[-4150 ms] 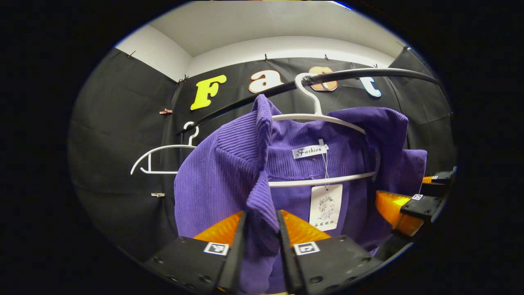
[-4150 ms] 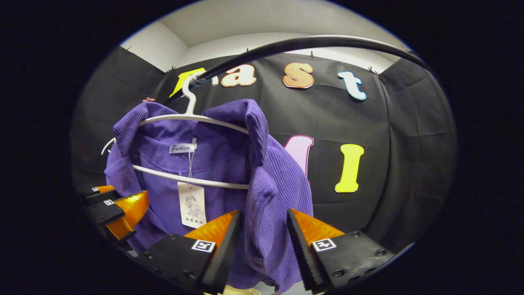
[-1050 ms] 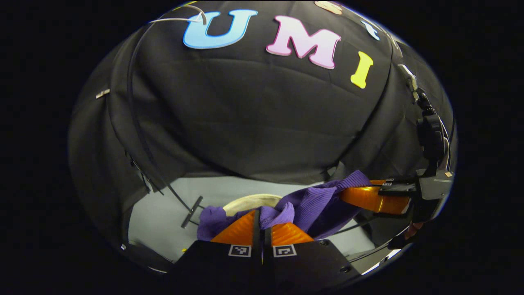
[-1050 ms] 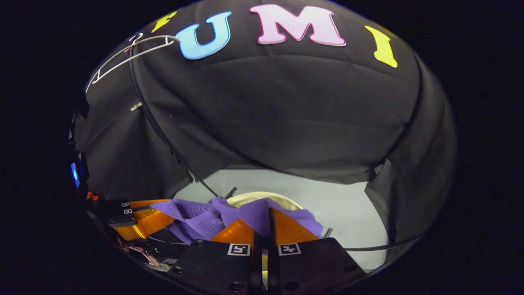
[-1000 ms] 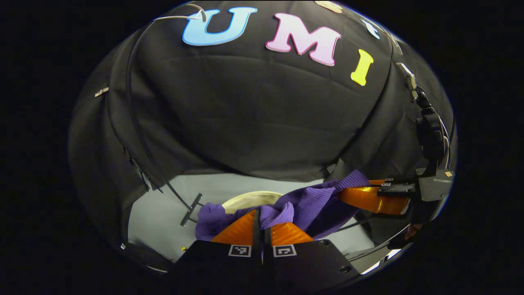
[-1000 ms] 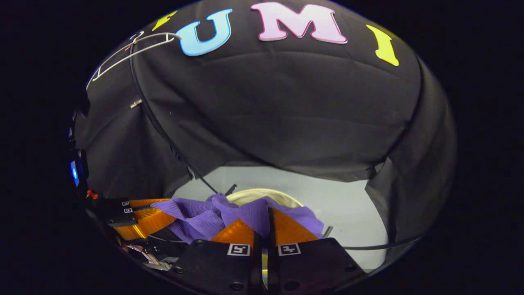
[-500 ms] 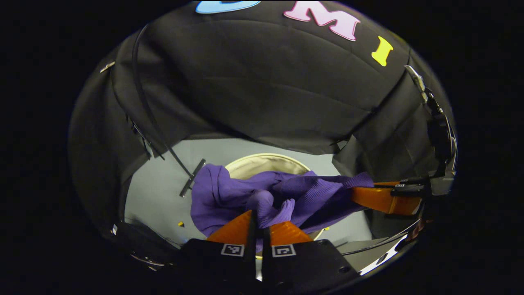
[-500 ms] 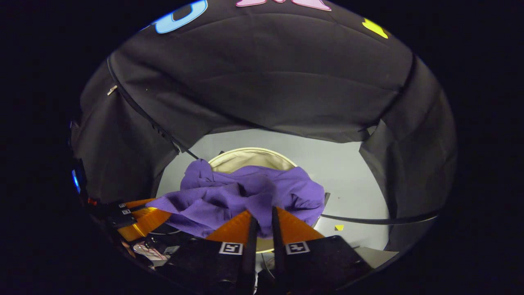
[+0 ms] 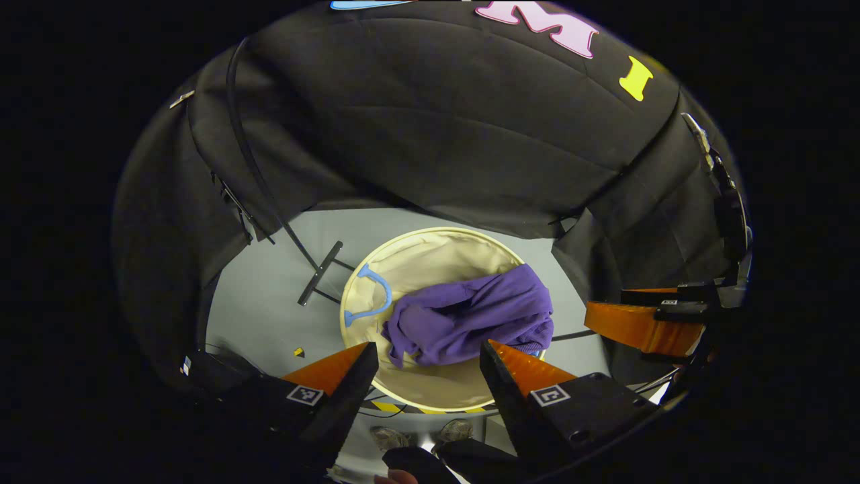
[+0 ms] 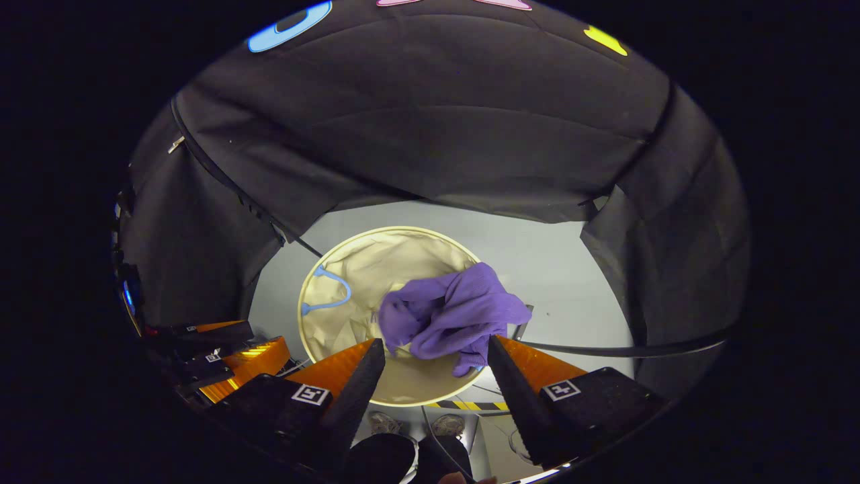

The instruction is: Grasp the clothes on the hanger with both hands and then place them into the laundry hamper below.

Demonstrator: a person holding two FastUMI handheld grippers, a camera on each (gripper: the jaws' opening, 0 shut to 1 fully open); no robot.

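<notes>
left gripper view has the purple garment (image 9: 470, 323) lying bunched in the round cream laundry hamper (image 9: 430, 259), toward its right side, part of it draped over the right rim; in the right gripper view the garment (image 10: 453, 312) likewise overhangs the hamper (image 10: 376, 259) rim on the right. half a second ago both grippers were pinched shut on the cloth above the hamper; now the left gripper (image 9: 426, 363) stands wide open holding nothing, and the right gripper (image 10: 433, 359) is equally spread and empty. the cloth has dropped free. a blue handle loop (image 9: 373, 296) shows inside the hamper, on the grey floor (image 9: 269, 302). judging by this, the placing is essentially done, though the overhanging edge may want tucking in.
</notes>
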